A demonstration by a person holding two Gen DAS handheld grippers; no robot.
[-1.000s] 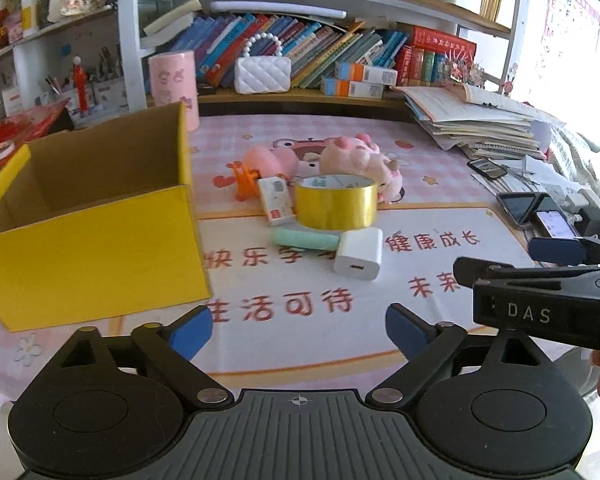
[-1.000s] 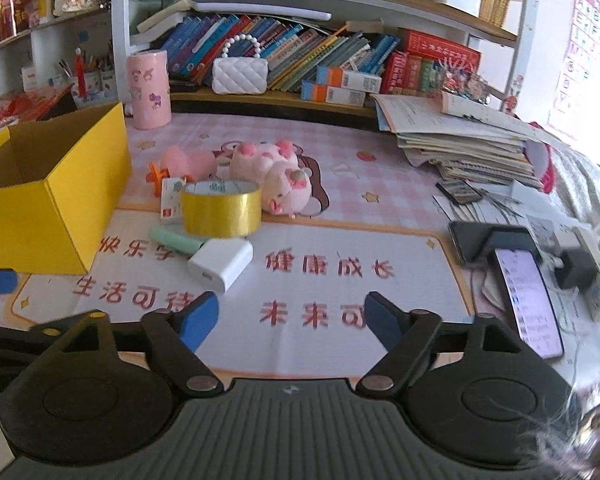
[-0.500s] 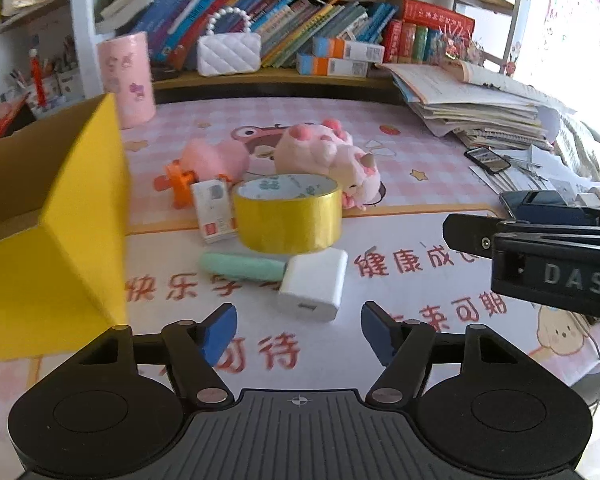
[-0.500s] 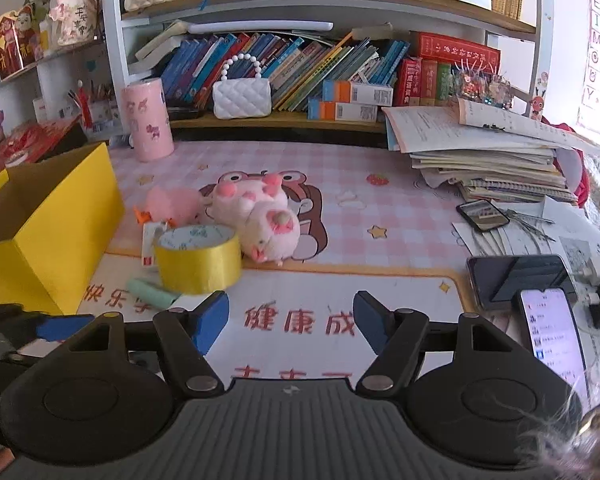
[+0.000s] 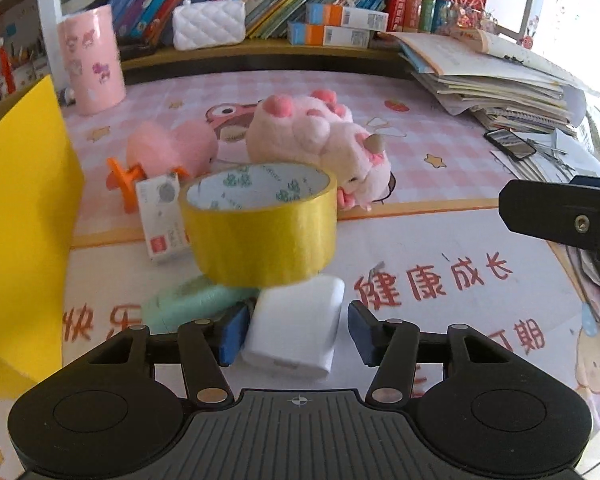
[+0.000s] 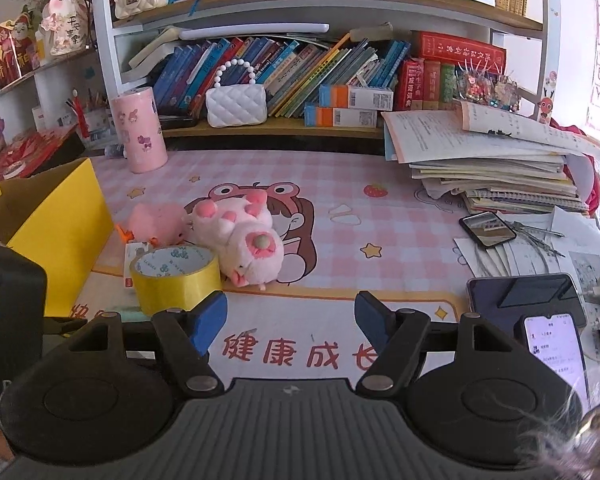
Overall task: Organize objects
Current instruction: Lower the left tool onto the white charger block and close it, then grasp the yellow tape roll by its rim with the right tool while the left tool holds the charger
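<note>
My left gripper (image 5: 296,330) is open, with its blue pads on either side of a white charger block (image 5: 296,328) on the mat; neither pad visibly touches it. A mint green stick (image 5: 188,304) lies just left of it. Behind stand a yellow tape roll (image 5: 260,226), a small white box (image 5: 162,216), a pink plush pig (image 5: 320,140) and a smaller pink plush toy (image 5: 168,150). The open yellow box (image 5: 24,216) is at the left. My right gripper (image 6: 290,322) is open and empty above the mat, right of the tape roll (image 6: 176,280).
A pink cylinder (image 6: 140,134) stands at the back left before the bookshelf (image 6: 300,24). A stack of books and papers (image 6: 488,168) fills the back right. Phones (image 6: 540,312) and a charger lie at the right edge.
My left gripper has moved forward and right to the white charger block, which now sits between its pads. My right gripper has drawn back and up, away from the objects.
</note>
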